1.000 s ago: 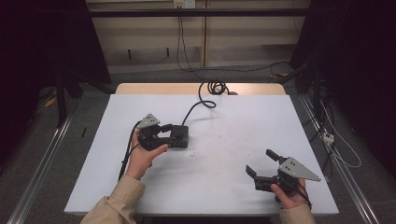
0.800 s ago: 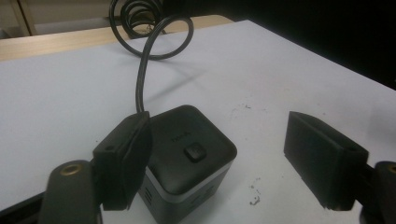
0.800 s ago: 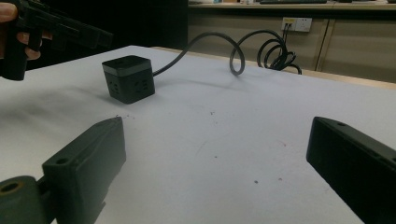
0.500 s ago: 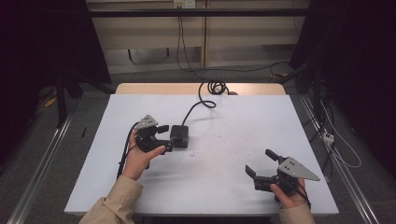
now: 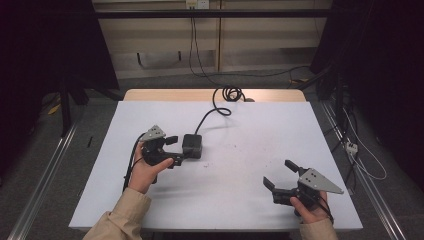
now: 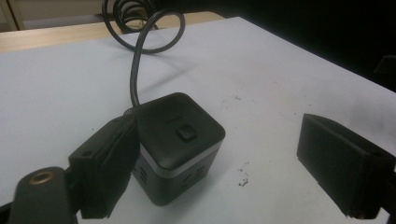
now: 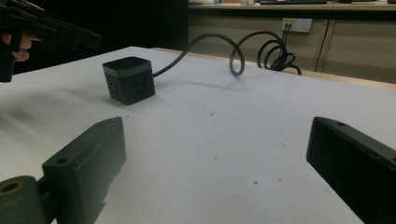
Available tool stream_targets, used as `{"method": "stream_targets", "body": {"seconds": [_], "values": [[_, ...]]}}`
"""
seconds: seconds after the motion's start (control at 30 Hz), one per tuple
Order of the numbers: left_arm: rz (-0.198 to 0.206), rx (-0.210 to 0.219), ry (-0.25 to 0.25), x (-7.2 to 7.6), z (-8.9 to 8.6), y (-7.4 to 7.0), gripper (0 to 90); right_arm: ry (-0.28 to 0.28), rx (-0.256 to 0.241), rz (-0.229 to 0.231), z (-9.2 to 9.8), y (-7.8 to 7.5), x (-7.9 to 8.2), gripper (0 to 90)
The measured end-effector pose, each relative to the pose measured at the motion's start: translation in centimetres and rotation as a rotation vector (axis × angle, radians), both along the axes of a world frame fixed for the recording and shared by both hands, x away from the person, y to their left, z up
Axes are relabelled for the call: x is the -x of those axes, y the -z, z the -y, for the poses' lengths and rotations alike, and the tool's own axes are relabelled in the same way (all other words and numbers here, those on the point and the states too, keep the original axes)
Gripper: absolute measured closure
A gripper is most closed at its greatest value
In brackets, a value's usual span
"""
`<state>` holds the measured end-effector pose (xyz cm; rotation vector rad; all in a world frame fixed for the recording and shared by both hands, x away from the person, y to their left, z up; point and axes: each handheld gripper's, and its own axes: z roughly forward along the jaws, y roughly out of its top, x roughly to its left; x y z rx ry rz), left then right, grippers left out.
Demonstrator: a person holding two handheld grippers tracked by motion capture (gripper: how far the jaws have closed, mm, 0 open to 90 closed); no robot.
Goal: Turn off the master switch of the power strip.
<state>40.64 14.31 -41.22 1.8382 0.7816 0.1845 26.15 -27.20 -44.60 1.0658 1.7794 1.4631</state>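
1. Thing in hand: a black power cube (image 6: 175,144) with a grey band round its middle and a button on top, its cord (image 6: 136,70) running off to a coil at the far table edge.
2. Left gripper (image 5: 171,151) sat right at the cube, jaws wide apart. In the left gripper view one jaw lay against, or just beside, the cube's near side; the other stood well apart, with bare white table (image 6: 261,121) between it and the cube.
3. So the cube sat off-centre in the gap, hard up to one jaw, not clamped.
4. Right gripper (image 5: 281,176) was parked well away near the person's edge, jaws spread, nothing between them. In its own view the cube (image 7: 128,79) stood far ahead of the jaws, beyond the left-hand one.
5. Step, as judged: the approach to a grasp of the cube with the left gripper; no grip made yet.
6. Next move probably calls for shifting the left gripper sideways so the cube sits mid-gap, then closing on two flat opposite faces.
7. Watch-outs: a one-sided close would likely shove or twist the cube, and the stiff cord may pull back on it.
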Motion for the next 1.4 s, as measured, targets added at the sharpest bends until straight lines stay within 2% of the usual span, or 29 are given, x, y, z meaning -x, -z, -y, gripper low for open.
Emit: {"method": "stream_targets", "body": {"seconds": [0.23,1.1,1.2,1.4], "values": [[-0.004,-0.004,0.007,0.4,-0.7,0.0,10.0,-0.002,-0.001,0.002,-0.1,0.0,0.0,4.4],[0.012,-0.034,0.012,1.9,-2.6,0.2,9.1,0.0,0.003,0.005,0.0,-0.1,0.0,4.4],[0.008,-0.02,0.008,2.0,-2.8,0.3,9.1,0.0,0.004,0.004,-0.1,-0.1,0.0,4.4],[0.009,-0.023,0.002,2.3,-3.3,0.2,9.0,0.0,0.003,0.004,-0.1,0.0,0.0,4.4]]}}
